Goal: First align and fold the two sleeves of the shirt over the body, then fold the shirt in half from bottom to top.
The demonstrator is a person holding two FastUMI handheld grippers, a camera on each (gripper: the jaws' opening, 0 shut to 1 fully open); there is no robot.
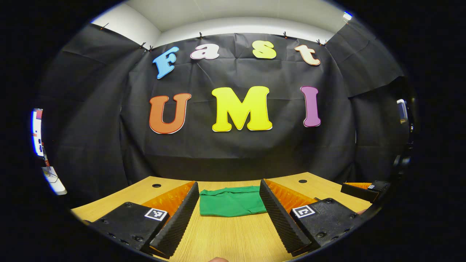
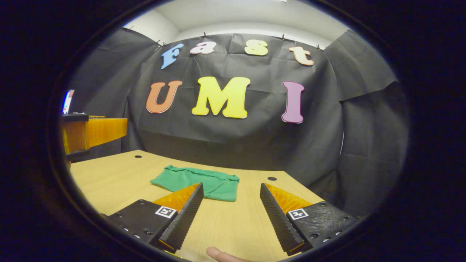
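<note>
Hovering over the bench [image 1: 225, 236] with nothing in either claw right now. The left claw [image 1: 229, 214] has its jaws spread wide and grips nothing, and the right claw [image 2: 231, 218] is just as wide, also bare. Both sit above the wood, apart from the cloth.

The green shirt [image 1: 233, 201] lies flat a bit farther back on the bench, between the left claw's fingers as that camera sees it. In the right gripper view the shirt [image 2: 198, 183] sits ahead and a little to the left. It looks like a compact rectangle already, so my guess is the sleeves are in and the bottom-to-top fold is either done or about to be checked. Hard to tell the layers from here.

If the half fold is still to come, I'd go for the two near corners at once, pinch only the hem layers, lift low and carry both claws back evenly so the edges line up. Uneven lift would skew it.
</note>
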